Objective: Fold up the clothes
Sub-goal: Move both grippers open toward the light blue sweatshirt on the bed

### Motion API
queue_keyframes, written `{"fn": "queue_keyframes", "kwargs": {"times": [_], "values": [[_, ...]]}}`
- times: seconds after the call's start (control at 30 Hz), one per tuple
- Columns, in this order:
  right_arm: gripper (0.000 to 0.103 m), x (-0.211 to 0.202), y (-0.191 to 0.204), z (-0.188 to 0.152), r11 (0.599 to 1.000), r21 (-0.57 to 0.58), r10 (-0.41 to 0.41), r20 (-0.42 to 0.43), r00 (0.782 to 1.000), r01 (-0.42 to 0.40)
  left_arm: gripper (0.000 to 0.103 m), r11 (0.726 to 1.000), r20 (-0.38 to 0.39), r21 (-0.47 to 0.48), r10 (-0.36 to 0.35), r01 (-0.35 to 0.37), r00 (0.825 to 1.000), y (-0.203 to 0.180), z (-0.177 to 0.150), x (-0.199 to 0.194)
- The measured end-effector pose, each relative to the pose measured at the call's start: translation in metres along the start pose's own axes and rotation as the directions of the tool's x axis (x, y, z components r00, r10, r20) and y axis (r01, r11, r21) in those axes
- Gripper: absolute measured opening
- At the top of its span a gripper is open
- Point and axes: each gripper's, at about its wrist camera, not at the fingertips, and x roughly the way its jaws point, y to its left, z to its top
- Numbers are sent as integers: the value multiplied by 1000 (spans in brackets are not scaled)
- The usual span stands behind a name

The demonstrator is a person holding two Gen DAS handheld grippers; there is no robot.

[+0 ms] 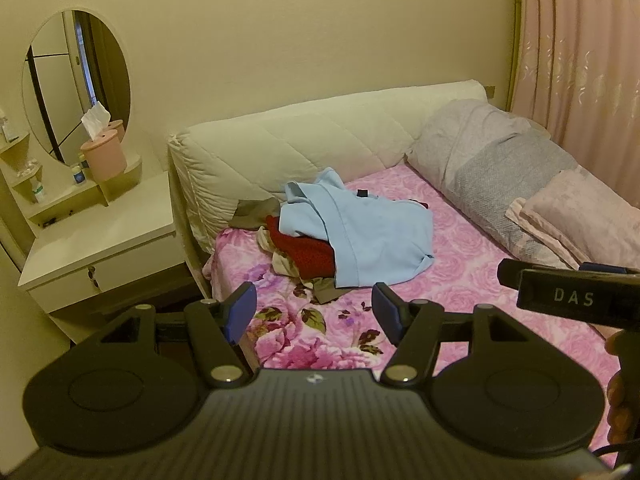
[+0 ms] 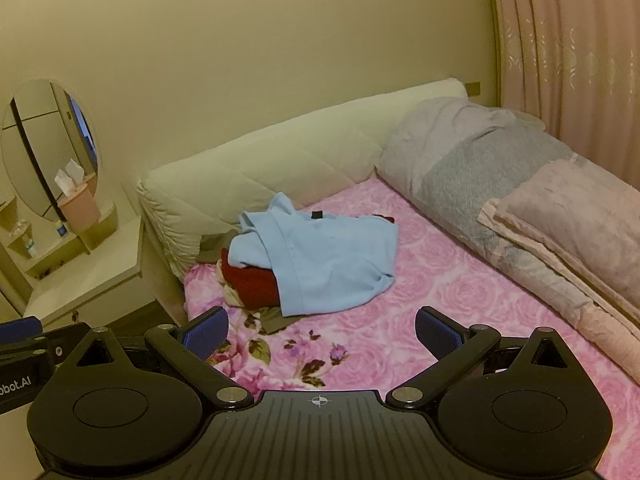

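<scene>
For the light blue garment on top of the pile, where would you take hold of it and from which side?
Probably the hemmed edge of the light blue garment that hangs over the red garment on the near-left side. That edge is a free, raised band facing both open grippers, so a low approach from the foot of the bed should catch only this layer. The far collar end is bunched against the headboard.

Both wrist cameras sat above the foot of the bed, facing the headboard at medium range. The left view stood further left, taking in more of the dresser. Both shared the clothes pile, mirror and curtain.
</scene>
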Motion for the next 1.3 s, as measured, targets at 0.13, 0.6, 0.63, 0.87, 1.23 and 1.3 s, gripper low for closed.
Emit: {"fn": "queue_keyframes", "kwargs": {"times": [0.13, 0.6, 0.63, 0.87, 1.23, 1.3], "values": [[102, 0, -2, 0, 1000, 6, 1, 0, 1000, -1, 60, 1000, -4, 3, 3, -3, 1000, -2, 2, 2], [102, 14, -12, 4, 999, 39, -25, -13, 1000, 26, 60, 1000, -27, 26, -10, 11, 1000, -8, 7, 26], [102, 16, -13, 5, 999, 41, -29, -14, 999, 30, 60, 1000, -30, 27, -13, 14, 999, -8, 8, 29], [102, 35, -20, 12, 996, 62, -67, -29, 997, 69, 60, 998, -66, 43, -38, 41, 997, -5, 20, 64], [102, 100, -13, 30, 992, 104, -65, -27, 998, 67, 60, 995, -172, 49, -79, 89, 982, 40, 39, 164], [102, 118, -9, 35, 993, 99, -65, -40, 997, 68, 60, 995, -183, 44, -84, 93, 980, 50, 47, 186]]}}
